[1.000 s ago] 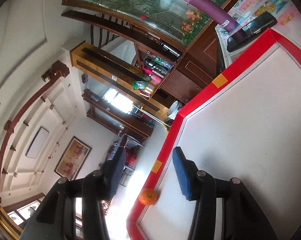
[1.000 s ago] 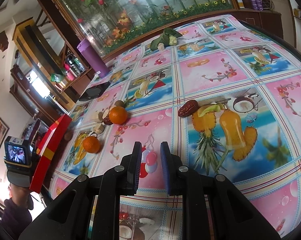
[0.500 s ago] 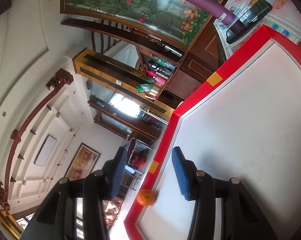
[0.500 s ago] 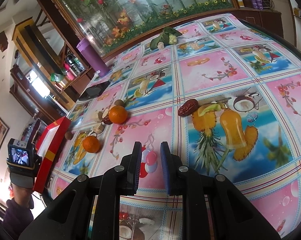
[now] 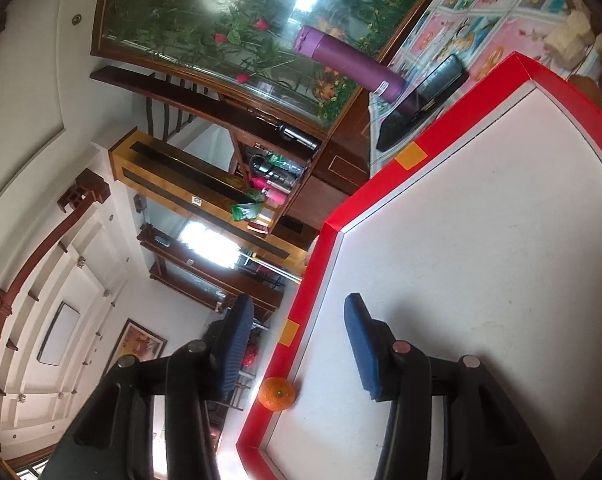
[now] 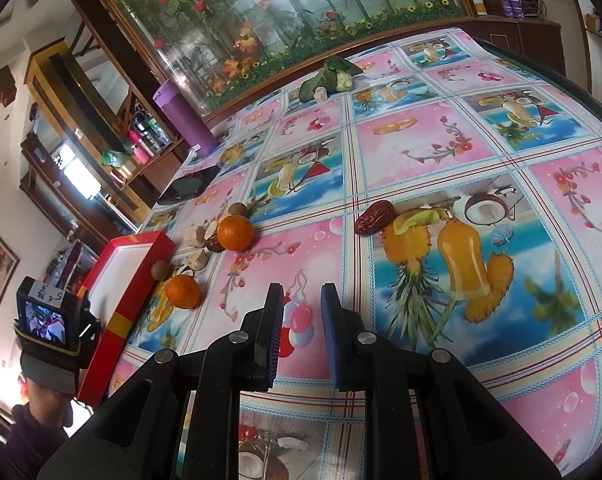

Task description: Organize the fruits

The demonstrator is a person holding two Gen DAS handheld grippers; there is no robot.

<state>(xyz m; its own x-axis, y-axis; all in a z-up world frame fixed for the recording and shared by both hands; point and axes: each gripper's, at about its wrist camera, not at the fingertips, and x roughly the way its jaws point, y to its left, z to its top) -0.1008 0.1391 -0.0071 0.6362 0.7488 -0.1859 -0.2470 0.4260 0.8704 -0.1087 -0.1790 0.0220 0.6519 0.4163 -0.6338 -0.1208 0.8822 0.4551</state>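
Home dining or living room. Table with fruit-print tablecloth (image 6: 421,152); dark wooden cabinet (image 5: 261,184) stocked with flasks; framed painting (image 5: 141,346) on wall. Large floral glass panel (image 6: 301,12) behind table.

Left wrist view: rolled sideways, close over red tray (image 5: 385,184), facing room. Right wrist view: angled down across tablecloth (image 6: 421,152). Shared: tray, purple bottle (image 5: 353,64).

table (image 6: 441,152) under glossy cloth, pink and blue fruit-print squares. at left edge – red box (image 6: 139,276), white inside, one orange (image 5: 276,393) in its corner. beside box on cloth – two oranges (image 6: 235,232) (image 6: 183,291), small brown round fruits, pale chunks. brown date (image 6: 373,217) near centre. far side – green leafy bundle (image 6: 329,78), purple bottle (image 6: 185,120), black phone (image 6: 189,186).
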